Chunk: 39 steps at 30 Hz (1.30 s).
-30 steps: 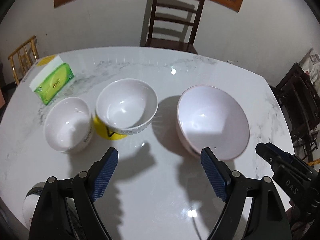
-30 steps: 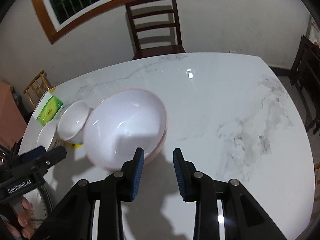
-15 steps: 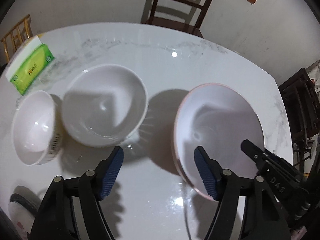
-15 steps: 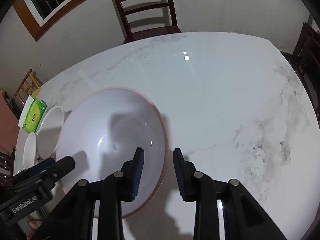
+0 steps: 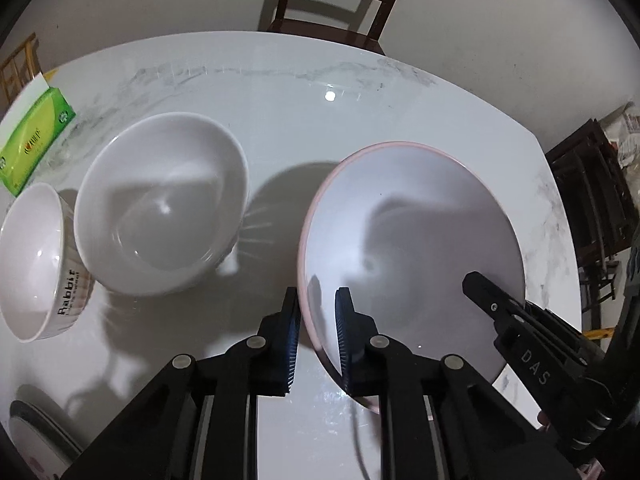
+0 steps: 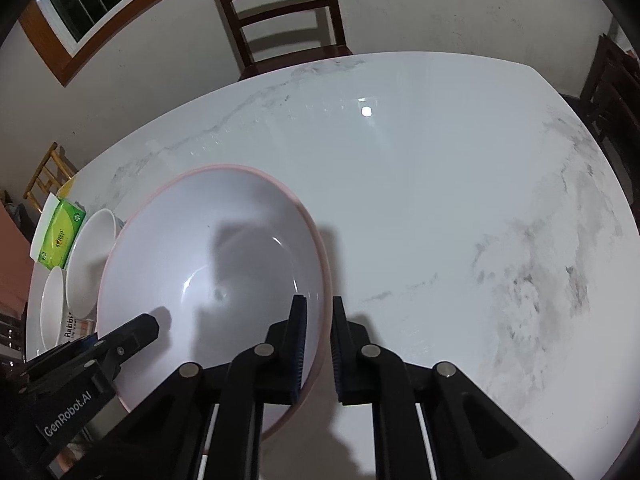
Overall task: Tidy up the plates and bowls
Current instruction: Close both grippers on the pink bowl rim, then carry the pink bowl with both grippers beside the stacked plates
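My left gripper (image 5: 316, 340) and my right gripper (image 6: 318, 344) both grasp the large pink-rimmed bowl (image 5: 412, 240), one on each side of its rim. Left wrist view: the jaws have just been closing; one blue pad (image 5: 291, 340) lies outside the wall and the other inside, with the rim between them. Right wrist view: these jaws have likewise just been closing, and the rim of the same bowl passes between the two pads, which press on it.

The bowl sits on the white marble table (image 6: 440, 200), toward its near edge and roughly midway along it. To the bowl's left, apart from it, stands a medium white bowl (image 5: 160, 200); just beside that, nearer the left edge, a small white bowl with lettering (image 5: 36, 260) leans tilted. A green tissue box (image 5: 34, 140) lies at the far left corner. A plate rim (image 5: 36, 428) shows at the near left corner. A wooden chair (image 6: 280, 12) stands beyond the far edge.
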Tool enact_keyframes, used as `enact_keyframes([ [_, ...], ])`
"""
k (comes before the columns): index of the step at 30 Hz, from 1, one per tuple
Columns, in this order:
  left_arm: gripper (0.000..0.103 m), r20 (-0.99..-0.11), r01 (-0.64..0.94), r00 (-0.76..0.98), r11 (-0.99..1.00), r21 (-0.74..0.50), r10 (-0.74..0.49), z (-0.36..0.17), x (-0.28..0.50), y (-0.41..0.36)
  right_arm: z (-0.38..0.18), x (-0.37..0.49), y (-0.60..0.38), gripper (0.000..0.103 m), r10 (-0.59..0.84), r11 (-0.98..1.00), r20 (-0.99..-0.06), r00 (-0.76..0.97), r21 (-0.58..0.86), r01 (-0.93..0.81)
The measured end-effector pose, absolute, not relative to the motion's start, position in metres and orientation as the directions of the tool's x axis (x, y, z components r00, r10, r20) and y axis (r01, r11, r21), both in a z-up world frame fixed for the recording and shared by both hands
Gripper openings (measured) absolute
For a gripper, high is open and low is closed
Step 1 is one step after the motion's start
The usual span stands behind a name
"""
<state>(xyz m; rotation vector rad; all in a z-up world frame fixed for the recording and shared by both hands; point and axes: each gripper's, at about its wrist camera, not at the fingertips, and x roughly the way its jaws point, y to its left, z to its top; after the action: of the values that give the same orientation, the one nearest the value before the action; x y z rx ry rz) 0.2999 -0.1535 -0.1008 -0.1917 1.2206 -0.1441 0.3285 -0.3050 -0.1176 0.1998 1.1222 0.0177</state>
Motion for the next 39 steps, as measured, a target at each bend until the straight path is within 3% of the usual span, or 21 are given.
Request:
enact_keyframes([
  [39, 0.014, -0.91, -0.064, 0.378, 0.975, -0.212, -0.173, -0.066, 0.114, -0.065, -0.092, 0.13, -0.212, 0.013, 0.122, 0.992, -0.904, 0.409, 0.121, -0.027],
])
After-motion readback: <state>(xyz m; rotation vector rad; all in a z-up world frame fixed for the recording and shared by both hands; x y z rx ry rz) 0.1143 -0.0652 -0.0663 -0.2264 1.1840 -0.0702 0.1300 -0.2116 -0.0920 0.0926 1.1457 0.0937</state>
